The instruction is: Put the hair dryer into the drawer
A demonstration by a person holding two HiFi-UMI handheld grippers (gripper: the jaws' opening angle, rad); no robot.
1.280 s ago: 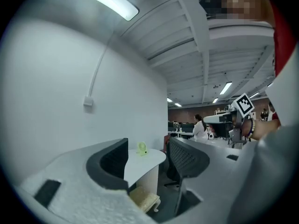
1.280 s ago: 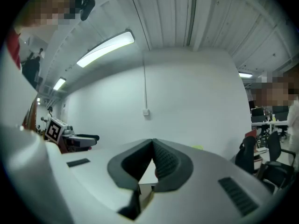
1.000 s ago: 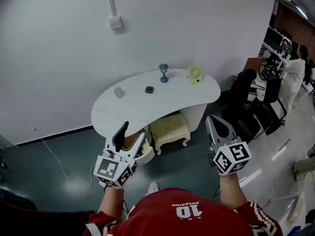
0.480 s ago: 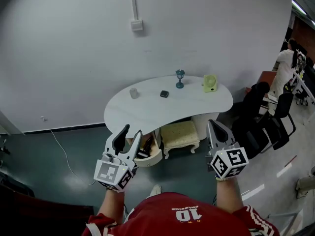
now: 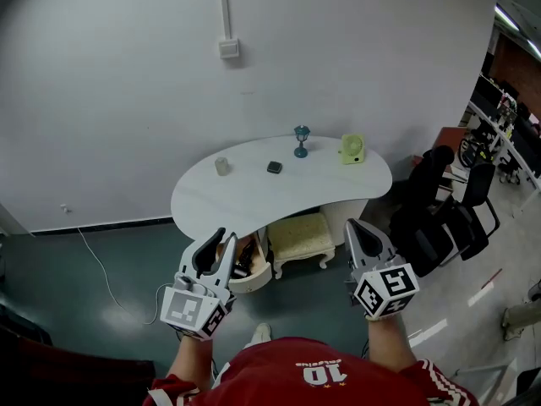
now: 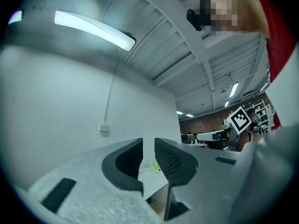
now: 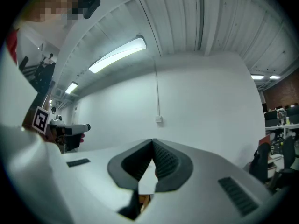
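Note:
In the head view a rounded cream drawer (image 5: 257, 279) stands pulled out under the white curved table (image 5: 254, 201). Something dark lies in it; I cannot tell whether it is the hair dryer. My left gripper (image 5: 226, 238) hovers in front of the drawer, apart from it. Its jaws are closing to a narrow gap with nothing between them, as the left gripper view (image 6: 148, 146) shows. My right gripper (image 5: 354, 227) is held to the right of the stool, shut and empty, tips touching in the right gripper view (image 7: 153, 144).
On the table stand a small cup (image 5: 221, 166), a dark flat object (image 5: 274, 167), a teal lamp (image 5: 301, 140) and a green fan (image 5: 352, 149). A cushioned stool (image 5: 297, 235) sits under the table. Black office chairs (image 5: 444, 214) crowd the right side. A cable (image 5: 97, 265) runs across the floor.
The left gripper's jaws have narrowed from wide apart to a slim gap. Both grippers sit a little nearer the table. The right gripper stayed shut.

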